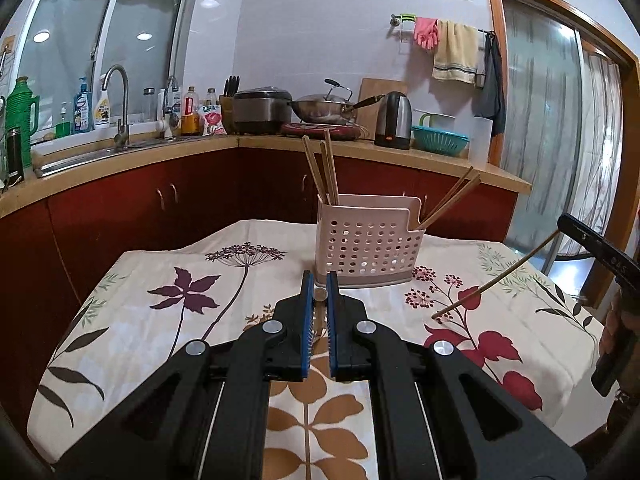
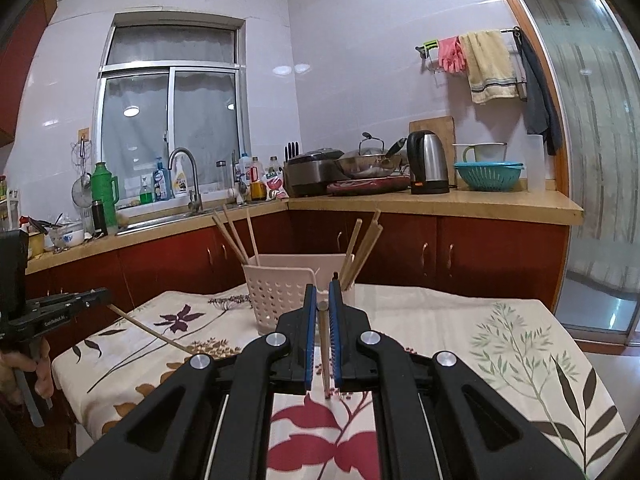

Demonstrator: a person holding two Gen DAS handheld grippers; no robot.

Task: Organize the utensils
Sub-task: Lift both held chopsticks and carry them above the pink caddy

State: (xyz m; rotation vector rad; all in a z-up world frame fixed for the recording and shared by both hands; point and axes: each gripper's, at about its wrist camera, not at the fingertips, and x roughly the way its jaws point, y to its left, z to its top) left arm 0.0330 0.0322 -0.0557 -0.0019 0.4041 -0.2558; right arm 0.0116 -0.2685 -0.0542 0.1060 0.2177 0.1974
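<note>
A white perforated utensil holder [image 1: 368, 246] stands on the floral tablecloth, with three chopsticks [image 1: 322, 170] upright in its left compartment and a few chopsticks [image 1: 450, 198] leaning right in the other. My left gripper [image 1: 319, 286] is shut on a chopstick [image 1: 319, 312], just in front of the holder. My right gripper [image 2: 322, 298] is shut on a chopstick [image 2: 325, 350], its tip resting on the cloth, near the holder [image 2: 280, 290]. Each gripper's chopstick shows in the other view: the right-held one [image 1: 496, 278] and the left-held one [image 2: 148, 328].
The table [image 1: 140, 304] stands before a red-cabinet kitchen counter [image 1: 400, 154] with sink, bottles, rice cooker, wok, kettle [image 1: 394, 120] and teal colander. A glass door is to the right.
</note>
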